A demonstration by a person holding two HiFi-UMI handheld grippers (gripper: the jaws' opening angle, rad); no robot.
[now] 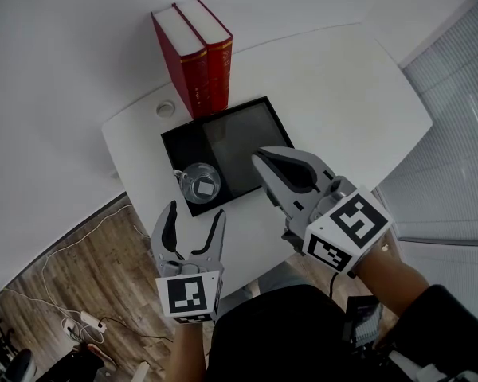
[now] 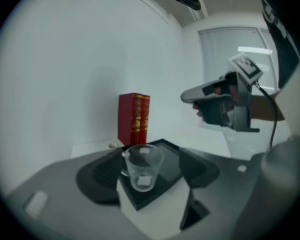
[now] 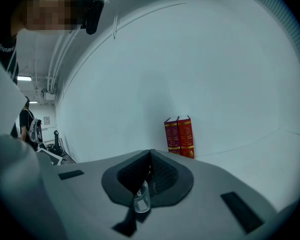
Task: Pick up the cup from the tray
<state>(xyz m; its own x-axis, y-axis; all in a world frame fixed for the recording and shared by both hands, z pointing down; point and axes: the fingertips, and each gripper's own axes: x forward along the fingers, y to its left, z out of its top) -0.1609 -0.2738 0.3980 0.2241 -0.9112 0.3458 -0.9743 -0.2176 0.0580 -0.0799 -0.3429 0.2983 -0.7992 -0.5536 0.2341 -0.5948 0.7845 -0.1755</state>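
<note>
We find the cup [image 1: 201, 183] unlifted at the seven o'clock corner of the tray [image 1: 243, 130], the left gripper [image 1: 196, 213] wide just short of it, the right gripper [image 1: 260, 159] closed and empty.

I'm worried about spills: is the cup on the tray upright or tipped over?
Upright: the cup stands on its base at the tray's near corner, with its open mouth facing up.

Head view looks steeply down over the white table [image 1: 342, 94]; both gripper views sit low and close in, facing the wall [image 3: 190, 59], and all three share the cup [image 1: 201, 183] and red books [image 1: 195, 50]
</note>
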